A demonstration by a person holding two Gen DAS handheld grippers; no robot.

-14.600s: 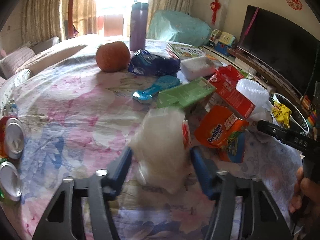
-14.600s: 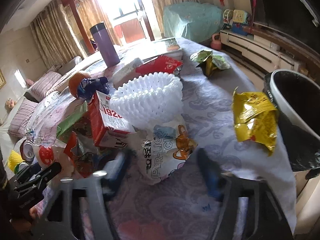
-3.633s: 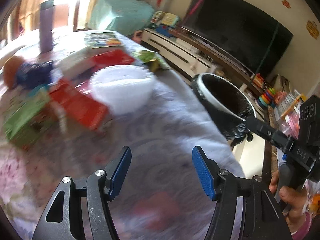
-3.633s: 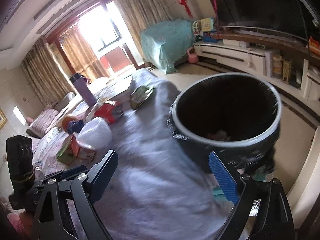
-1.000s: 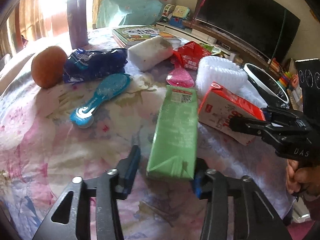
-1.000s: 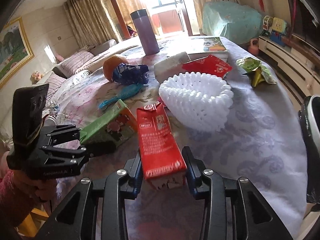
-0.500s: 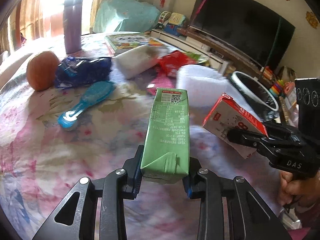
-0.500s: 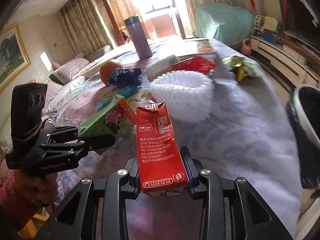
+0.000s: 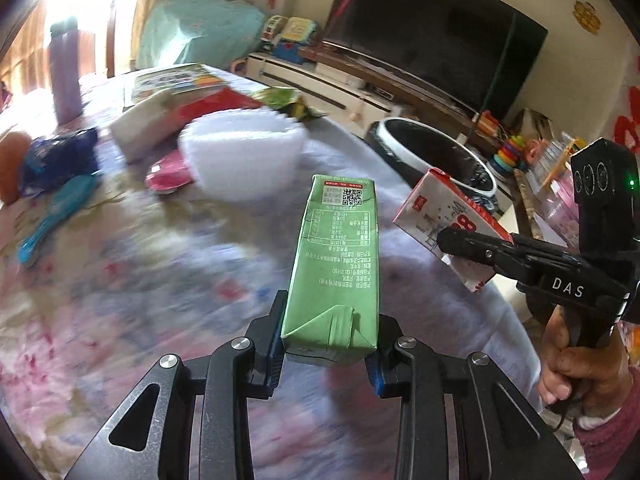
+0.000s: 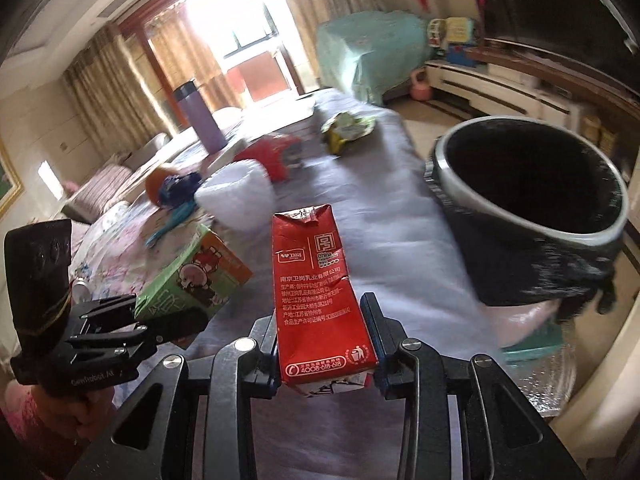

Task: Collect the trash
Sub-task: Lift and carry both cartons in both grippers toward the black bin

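Now each hand-held gripper holds 1 carton by its end: left hand-held gripper (image 9: 327, 354) green carton (image 9: 336, 268), right hand-held gripper (image 10: 326, 350) red carton (image 10: 318, 292); either could pivot loose and miss the bin (image 10: 532, 232).

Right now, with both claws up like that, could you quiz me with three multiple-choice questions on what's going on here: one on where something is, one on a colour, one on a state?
1. Where is the black-lined bin?
A. on the table
B. beside the table's edge
C. under the window

2. What colour is the carton in the left claw?
A. green
B. blue
C. yellow

3. How is the red carton placed?
A. lying flat on the table
B. inside the bin
C. clamped in the right claw

Answers:
1 B: the bin stands just past the cloth-covered table.
2 A: its printed side is green.
3 C: both pads press its sides, and it is clear of the table.
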